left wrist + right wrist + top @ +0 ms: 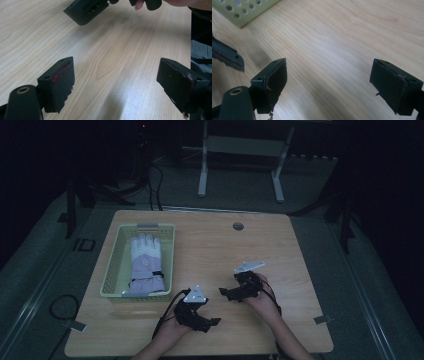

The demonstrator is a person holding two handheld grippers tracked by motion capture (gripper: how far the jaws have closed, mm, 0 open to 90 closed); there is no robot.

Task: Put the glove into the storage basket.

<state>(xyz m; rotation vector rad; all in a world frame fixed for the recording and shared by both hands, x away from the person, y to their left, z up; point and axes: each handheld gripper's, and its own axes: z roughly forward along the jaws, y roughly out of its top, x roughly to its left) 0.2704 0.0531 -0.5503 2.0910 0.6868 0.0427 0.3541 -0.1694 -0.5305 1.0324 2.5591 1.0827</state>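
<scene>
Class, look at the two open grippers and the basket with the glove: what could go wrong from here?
1. The left gripper and right gripper sit close together with jaws spread; they might collide.
2. The glove fills the basket, so a jaw may catch the wall.
3. Trailing cables could snag.

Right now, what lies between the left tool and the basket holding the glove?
Bare wooden tabletop in the high view: left tool open, apart from the basket and glove.

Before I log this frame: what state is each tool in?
Left tool: open, holding nothing.
Right tool: open, holding nothing.
</scene>
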